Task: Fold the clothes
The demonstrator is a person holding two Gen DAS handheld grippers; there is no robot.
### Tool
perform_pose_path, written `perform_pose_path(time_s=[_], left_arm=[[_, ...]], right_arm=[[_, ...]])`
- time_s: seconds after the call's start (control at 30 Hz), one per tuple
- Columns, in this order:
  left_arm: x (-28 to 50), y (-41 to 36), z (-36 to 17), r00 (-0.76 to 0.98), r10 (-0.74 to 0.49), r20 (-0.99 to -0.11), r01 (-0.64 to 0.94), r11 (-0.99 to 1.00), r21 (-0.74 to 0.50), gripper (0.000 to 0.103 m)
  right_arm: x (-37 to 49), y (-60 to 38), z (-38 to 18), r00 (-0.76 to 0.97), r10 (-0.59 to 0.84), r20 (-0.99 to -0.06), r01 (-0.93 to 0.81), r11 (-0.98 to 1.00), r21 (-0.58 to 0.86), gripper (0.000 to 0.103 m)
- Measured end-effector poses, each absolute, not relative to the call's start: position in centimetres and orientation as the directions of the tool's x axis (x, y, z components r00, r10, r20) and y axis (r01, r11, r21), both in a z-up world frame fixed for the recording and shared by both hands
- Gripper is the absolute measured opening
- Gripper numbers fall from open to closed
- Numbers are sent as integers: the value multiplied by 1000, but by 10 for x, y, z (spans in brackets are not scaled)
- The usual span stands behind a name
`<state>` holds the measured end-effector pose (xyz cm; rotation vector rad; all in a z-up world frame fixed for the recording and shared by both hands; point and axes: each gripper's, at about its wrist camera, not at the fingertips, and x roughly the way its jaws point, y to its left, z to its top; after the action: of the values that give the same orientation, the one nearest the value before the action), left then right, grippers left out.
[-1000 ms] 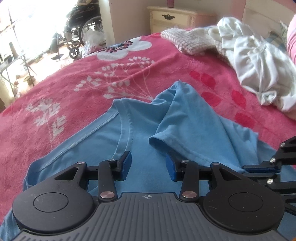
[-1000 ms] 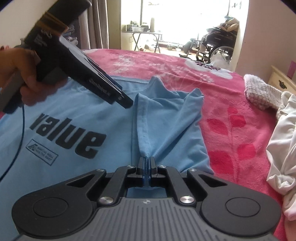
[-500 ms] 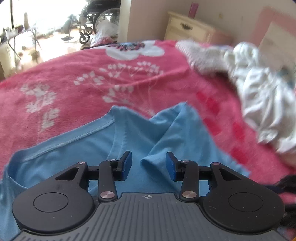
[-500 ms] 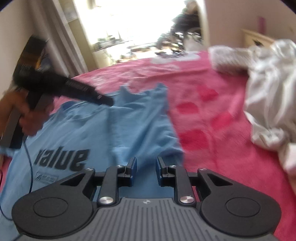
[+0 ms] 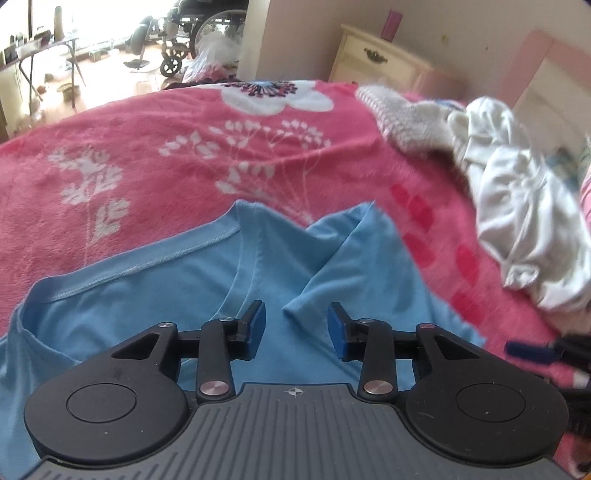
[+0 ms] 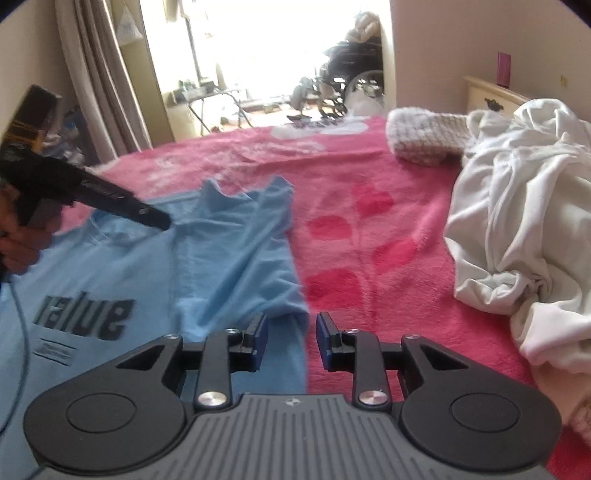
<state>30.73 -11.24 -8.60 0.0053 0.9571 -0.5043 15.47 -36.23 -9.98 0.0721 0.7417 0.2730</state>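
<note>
Now, by label:
Shirt: light blue cotton T-shirt (image 6: 229, 258) lies flat on the pink floral fleece blanket (image 5: 155, 147), its sleeve folded in over the chest, near the bed's middle.
Print: black "value" lettering (image 6: 85, 319) shows in the right wrist view only; the left wrist view shows the ribbed neckline (image 5: 140, 266) instead.
Left gripper: left gripper (image 5: 295, 325) hovers over the folded sleeve tip, fingers spread, nothing pinched; the cloth lies below the blue pads (image 5: 258, 325), apart from them.
Right gripper: right gripper (image 6: 290, 341) sits over the shirt's side edge where blue meets pink; its jaws have just been opening, and the fingers stand apart with only flat fabric beneath.
Hand: a person's hand (image 6: 16, 240) grips the left tool's handle, seen from the right wrist alone.
Pile: crumpled white garments (image 6: 517, 229) and a knitted cream piece (image 6: 424, 140) lie toward the blanket's far right edge.
Background: cream bedside cabinet (image 5: 380, 62), wheelchair (image 5: 199, 33).
</note>
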Motion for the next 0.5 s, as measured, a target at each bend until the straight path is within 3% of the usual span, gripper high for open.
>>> perform_pose_path(time_s=[0.13,0.37,0.47,0.5], left_arm=[[316,-123,-96,445,-392,-805,409,889,-207,37],[323,-134,-112,428,-343,-836,374,909,-182,35],[321,-137,-111,428,-329,-842,383,910,-161,23],[321,-137,-110,426,-327,-844,382,910,-160,15]], right_arm=[[145,-340,-90,691,356,-629,-337,929,156,30],[138,-284,-100,671,365,-645,-504,863,-35,34],[140,-273,-114,662,317,-679,-513,852,-103,34],[141,-274,-116,657,313,-686,-511,854,-100,34]])
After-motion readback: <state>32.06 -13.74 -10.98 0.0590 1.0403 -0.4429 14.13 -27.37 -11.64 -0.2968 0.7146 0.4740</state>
